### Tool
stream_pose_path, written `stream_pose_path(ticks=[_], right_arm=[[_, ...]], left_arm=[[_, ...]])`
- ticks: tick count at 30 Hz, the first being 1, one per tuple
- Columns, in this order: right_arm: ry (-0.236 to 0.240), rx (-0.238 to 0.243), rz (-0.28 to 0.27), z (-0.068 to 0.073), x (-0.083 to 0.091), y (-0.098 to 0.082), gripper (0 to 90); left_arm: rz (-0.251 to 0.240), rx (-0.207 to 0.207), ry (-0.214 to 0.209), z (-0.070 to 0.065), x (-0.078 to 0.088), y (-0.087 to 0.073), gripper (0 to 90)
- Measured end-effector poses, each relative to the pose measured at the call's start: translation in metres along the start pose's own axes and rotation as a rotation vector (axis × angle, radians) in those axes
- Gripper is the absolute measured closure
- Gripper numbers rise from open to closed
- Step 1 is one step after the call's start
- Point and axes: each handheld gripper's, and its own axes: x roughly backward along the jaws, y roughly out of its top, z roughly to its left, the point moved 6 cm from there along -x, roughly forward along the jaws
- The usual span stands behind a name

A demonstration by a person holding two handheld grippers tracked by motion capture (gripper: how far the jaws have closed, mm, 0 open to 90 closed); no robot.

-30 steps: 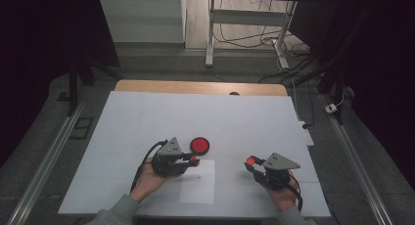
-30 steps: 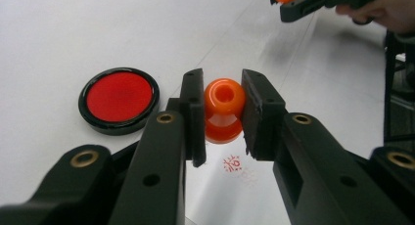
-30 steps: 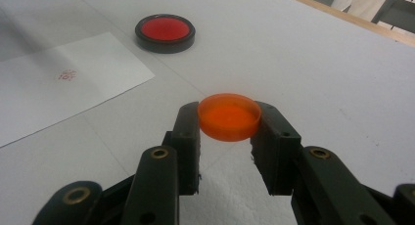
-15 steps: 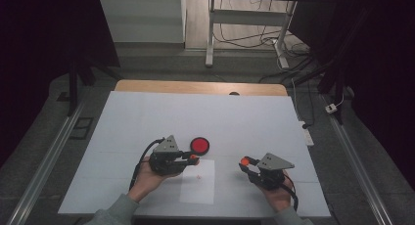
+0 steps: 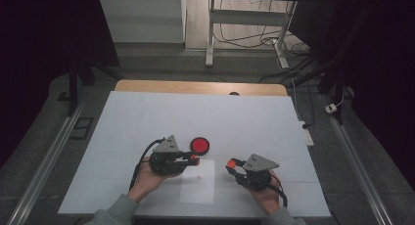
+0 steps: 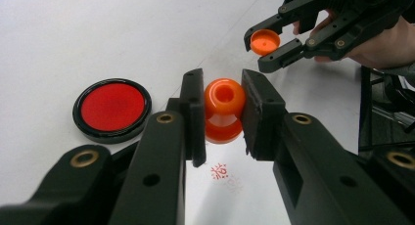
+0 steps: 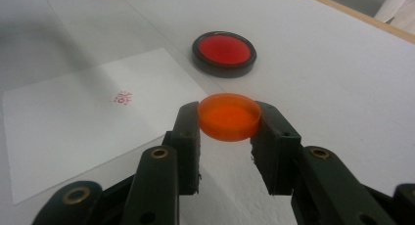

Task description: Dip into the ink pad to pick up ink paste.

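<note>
A wide white table (image 5: 147,117) lies bare toward its far edge and corners, with a red ink pad (image 5: 199,145) and paper sheet (image 5: 198,183) near its front edge.

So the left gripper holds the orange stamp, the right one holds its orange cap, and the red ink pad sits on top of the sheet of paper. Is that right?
Nearly. The left gripper does hold the orange stamp and the right gripper holds the orange cap, but the red ink pad sits on the bare white table, just beyond the sheet of paper. The high view shows this.
</note>
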Motion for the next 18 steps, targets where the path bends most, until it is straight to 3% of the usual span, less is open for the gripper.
stream_pose_path(ticks=[18], right_arm=[[0.036,0.028,0.003,0.014,-0.012,0.009,63.9]], left_arm=[[0.005,0.0,-0.002,0.0,0.0,0.0,72.0]])
